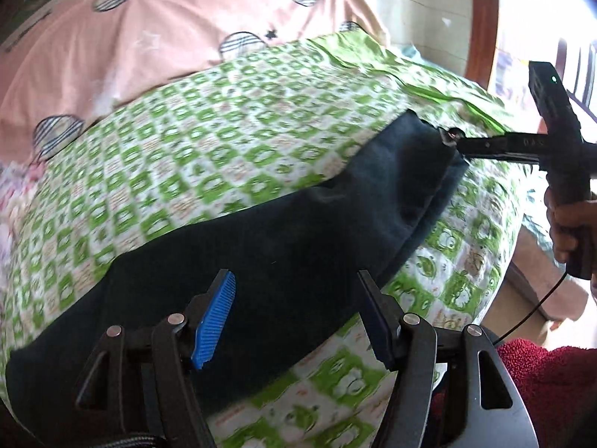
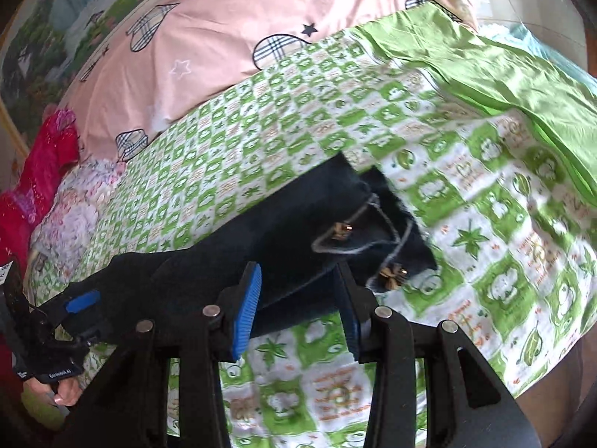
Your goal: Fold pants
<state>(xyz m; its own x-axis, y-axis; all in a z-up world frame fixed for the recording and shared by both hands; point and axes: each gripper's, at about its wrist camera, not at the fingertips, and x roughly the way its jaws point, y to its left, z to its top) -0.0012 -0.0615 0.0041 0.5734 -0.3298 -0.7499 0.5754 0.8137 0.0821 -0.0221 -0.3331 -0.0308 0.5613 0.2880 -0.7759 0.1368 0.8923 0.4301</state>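
Lying lengthwise across the green-checked bedsheet (image 1: 224, 119), the dark pants (image 1: 261, 231) span both hands: left gripper (image 1: 298, 313) gapes empty over one end, right gripper (image 2: 298, 306) half-open at the drawstring waist, gripping nothing.

**Bright bedroom, busy bedding**

So the whole place is basically a bed. It's covered with a green-and-white checked sheet (image 1: 231, 119) printed with little cartoon figures and leaves. Behind it sits a pink quilt (image 2: 231, 30) with plaid hearts and small stars. A plain green cloth (image 2: 503, 74) lies crumpled along the far right edge of the sheet. At the left end there's a pale flowery cloth (image 2: 78, 209) next to something bright pink (image 2: 44, 164). A landscape picture (image 2: 48, 33) covers the wall behind the bed. In the left view, a brown wooden frame (image 1: 485, 26) stands beside a very bright window (image 1: 541, 18), with pale wall tiles (image 1: 421, 7) nearby. Daylight everywhere.
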